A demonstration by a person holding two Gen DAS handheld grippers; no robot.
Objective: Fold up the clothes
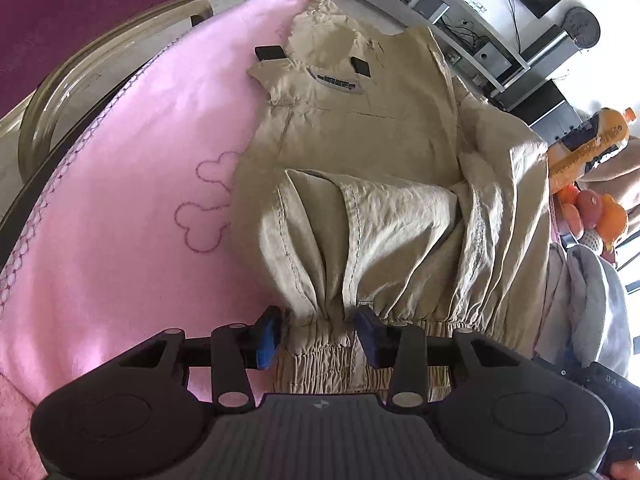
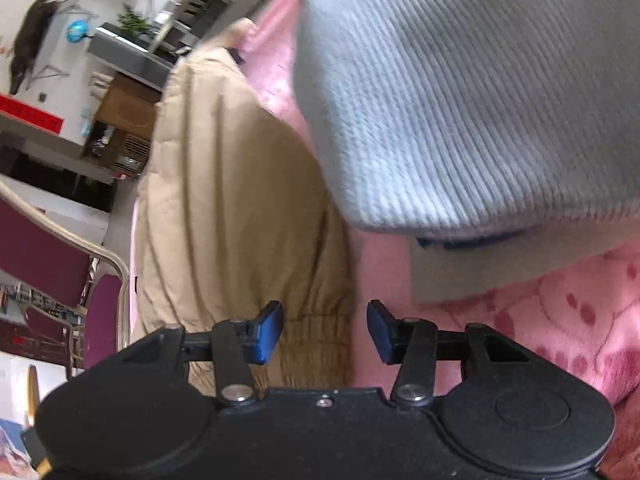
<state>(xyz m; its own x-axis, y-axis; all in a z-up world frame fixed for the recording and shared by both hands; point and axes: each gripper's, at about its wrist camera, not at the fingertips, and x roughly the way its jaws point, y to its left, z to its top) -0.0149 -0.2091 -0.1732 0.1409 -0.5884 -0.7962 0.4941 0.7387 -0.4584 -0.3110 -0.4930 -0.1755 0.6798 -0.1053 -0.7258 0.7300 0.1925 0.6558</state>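
My left gripper (image 1: 320, 334) has its blue pads (image 1: 266, 338) set on either side of the gathered elastic hem of the beige jacket (image 1: 360, 152). The cloth bunches up between them and touches both, so I read it as a pinch on the hem. From there the jacket runs away from me across the pink blanket (image 1: 120, 200), its collar at the far end and one sleeve folded over the body. To the right of the jacket lies a grey garment (image 1: 588, 300), and past it a pile of oranges (image 1: 600, 212) beside an orange drink bottle (image 1: 588, 140).

My right gripper (image 2: 325, 330) has its fingers spread apart. The left pad (image 2: 270, 332) sits over the elastic cuff of the beige jacket (image 2: 224, 200), while the right pad (image 2: 380, 330) is over bare pink blanket (image 2: 540, 320); I cannot tell whether either one touches. A ribbed grey knit garment (image 2: 460, 100) fills the upper right, just beside the jacket. A maroon chair (image 2: 44, 256) stands to the left.
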